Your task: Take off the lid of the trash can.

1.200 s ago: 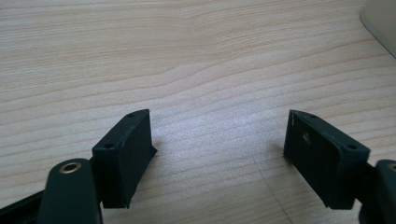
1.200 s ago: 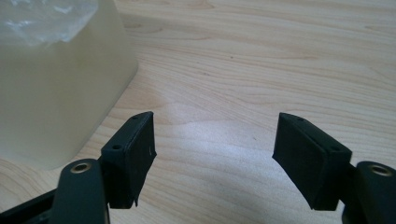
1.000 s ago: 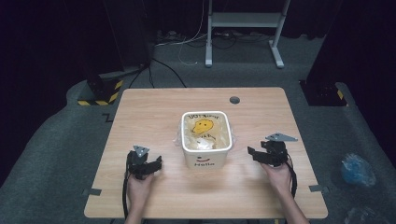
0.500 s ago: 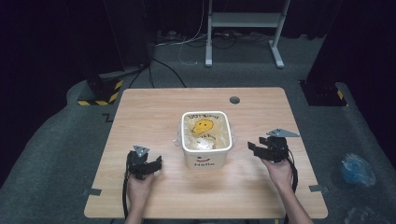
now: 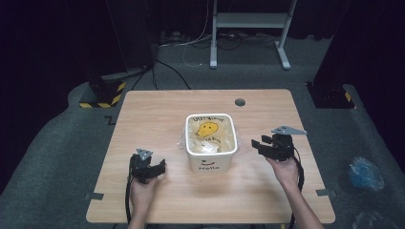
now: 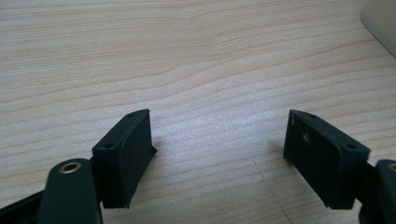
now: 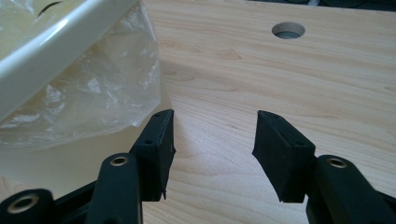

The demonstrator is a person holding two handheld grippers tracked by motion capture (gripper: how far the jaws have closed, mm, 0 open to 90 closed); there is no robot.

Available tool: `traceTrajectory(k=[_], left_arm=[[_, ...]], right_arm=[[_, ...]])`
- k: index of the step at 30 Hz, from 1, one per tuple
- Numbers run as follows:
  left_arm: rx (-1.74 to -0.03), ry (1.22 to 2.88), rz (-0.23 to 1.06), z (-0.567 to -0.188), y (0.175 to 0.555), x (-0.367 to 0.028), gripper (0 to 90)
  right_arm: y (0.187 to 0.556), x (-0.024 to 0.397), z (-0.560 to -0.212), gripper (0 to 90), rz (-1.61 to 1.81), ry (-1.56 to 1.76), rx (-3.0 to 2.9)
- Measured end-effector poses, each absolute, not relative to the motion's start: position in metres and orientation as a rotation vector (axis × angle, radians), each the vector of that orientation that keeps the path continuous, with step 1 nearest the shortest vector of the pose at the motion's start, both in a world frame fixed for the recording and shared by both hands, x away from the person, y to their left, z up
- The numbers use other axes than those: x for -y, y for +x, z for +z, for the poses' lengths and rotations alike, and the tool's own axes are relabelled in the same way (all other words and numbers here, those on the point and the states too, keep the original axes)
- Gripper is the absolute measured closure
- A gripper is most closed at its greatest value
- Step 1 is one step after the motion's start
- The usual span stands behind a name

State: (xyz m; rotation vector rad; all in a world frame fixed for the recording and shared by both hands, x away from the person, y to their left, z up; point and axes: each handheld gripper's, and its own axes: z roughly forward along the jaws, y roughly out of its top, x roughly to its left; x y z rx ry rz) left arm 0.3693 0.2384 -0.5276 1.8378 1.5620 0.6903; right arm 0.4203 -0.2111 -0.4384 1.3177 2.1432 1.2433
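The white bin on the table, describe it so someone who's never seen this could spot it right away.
On the wooden table, look at the middle, between the person's two hands. The white bin stands there, lined with a clear plastic bag. A yellow smiley face shows inside, and "Hello" is printed on its front.

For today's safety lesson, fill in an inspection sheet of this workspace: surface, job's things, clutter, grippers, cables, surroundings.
Surface: light wooden table, round hole near the far edge.
Job's things: white square plastic bin marked Hello, lined with a clear plastic bag.
Clutter: nothing seen.
Grippers: left gripper open over bare wood; right gripper beside the bin, jaws just closing, nothing between them.
Cables: black, trailing along both forearms.
Surroundings: grey carpet, metal stand, crumpled blue bag.
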Motion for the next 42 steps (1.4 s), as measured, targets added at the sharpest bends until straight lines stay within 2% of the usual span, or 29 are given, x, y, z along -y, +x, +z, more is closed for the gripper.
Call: traceTrajectory(k=[26,35,38,39,42], left_arm=[[-1.565,1.834,0.688,-0.528,0.369,-0.238,23.7],[-1.566,1.831,0.687,-0.528,0.370,-0.238,23.7],[-1.565,1.831,0.686,-0.528,0.370,-0.238,23.7],[-1.565,1.830,0.686,-0.528,0.370,-0.238,23.8],[-1.565,1.832,0.688,-0.528,0.370,-0.238,23.8]], right_arm=[[0.429,0.194,-0.407,48.9,1.262,1.245,-2.156],[0.435,0.188,-0.399,42.9,1.261,1.232,-2.181],[0.437,0.187,-0.397,39.2,1.259,1.231,-2.188],[0.437,0.186,-0.396,35.0,1.257,1.232,-2.184],[0.438,0.185,-0.394,33.0,1.260,1.223,-2.186]])
